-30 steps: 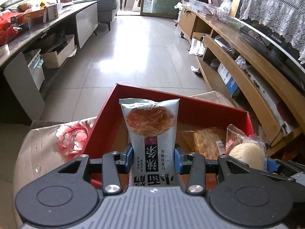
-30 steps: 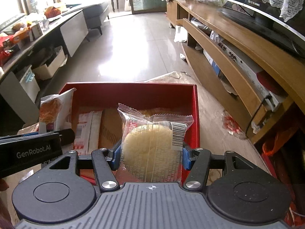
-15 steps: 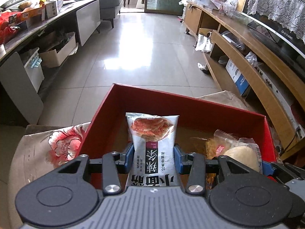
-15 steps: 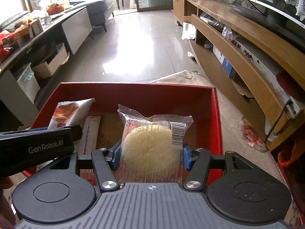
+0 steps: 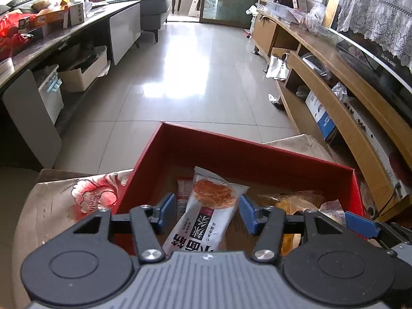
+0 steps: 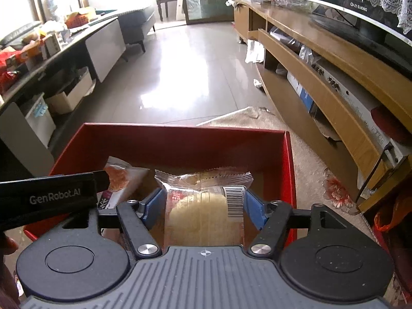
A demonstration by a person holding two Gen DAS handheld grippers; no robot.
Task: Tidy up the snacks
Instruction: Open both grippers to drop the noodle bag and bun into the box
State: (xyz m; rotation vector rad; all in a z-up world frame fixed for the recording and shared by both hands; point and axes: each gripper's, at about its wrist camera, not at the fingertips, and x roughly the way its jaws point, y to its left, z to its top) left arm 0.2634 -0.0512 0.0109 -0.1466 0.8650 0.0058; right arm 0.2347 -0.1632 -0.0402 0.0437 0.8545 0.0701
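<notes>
Both sets of jaws are opening, so the left gripper (image 5: pixel 207 212) should let its noodle-snack packet (image 5: pixel 206 211) and the right gripper (image 6: pixel 204 209) its wrapped pastry (image 6: pixel 206 206) settle flat inside the red box (image 6: pixel 180 139) before withdrawing straight.

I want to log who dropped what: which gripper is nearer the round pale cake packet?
Right. The right gripper straddles the cake packet, jaws opening. The left gripper is beside it, opening around the noodle snack packet.

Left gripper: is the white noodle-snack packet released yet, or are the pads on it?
Released: the left gripper is opening, gaps show beside the white noodle-snack packet, which lies tilted in the red box.
</notes>
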